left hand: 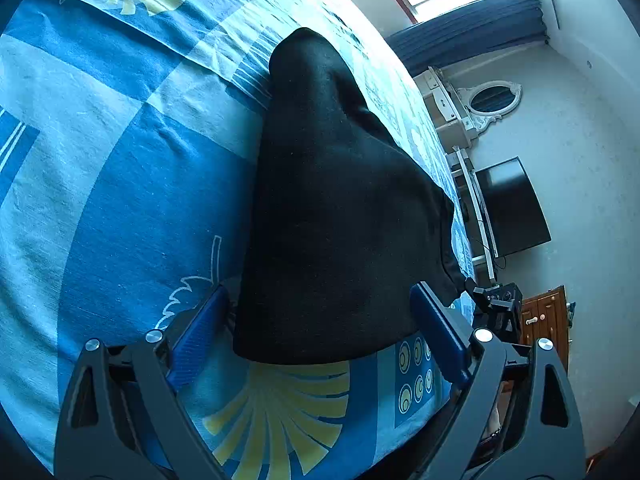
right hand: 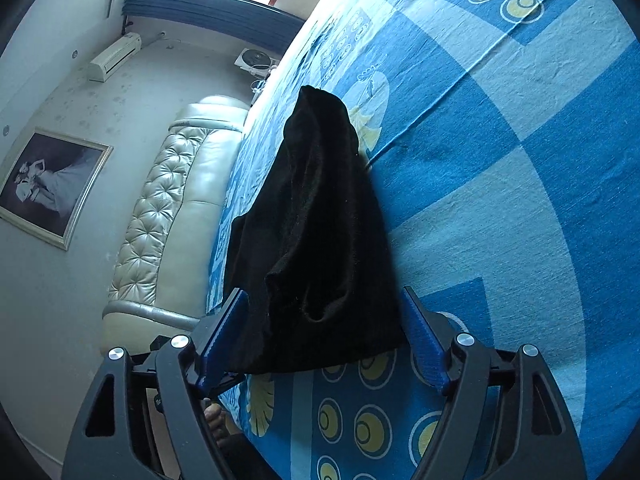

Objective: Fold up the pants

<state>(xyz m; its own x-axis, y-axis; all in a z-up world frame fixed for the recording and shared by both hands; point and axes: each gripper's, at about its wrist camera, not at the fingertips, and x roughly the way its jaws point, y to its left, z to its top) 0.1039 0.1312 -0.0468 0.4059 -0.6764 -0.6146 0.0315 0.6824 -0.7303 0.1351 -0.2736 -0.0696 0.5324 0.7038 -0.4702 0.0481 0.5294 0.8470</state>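
1. on the blue patterned bed sheet (left hand: 120,200), the black folded cloth pants (left hand: 336,216) run long axis near to far.
2. left claw (left hand: 320,328) and right claw (right hand: 324,328) gape wide, empty, straddling the near end.

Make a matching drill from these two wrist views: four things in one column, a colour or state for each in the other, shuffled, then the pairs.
Things:
1. pants
2. bedsheet
3. headboard
4. left gripper

States:
A. cream, tufted
B. jaws open, gripping nothing
C. black, lying on the bed
D. blue with yellow prints

Pairs: 1-C, 2-D, 3-A, 4-B
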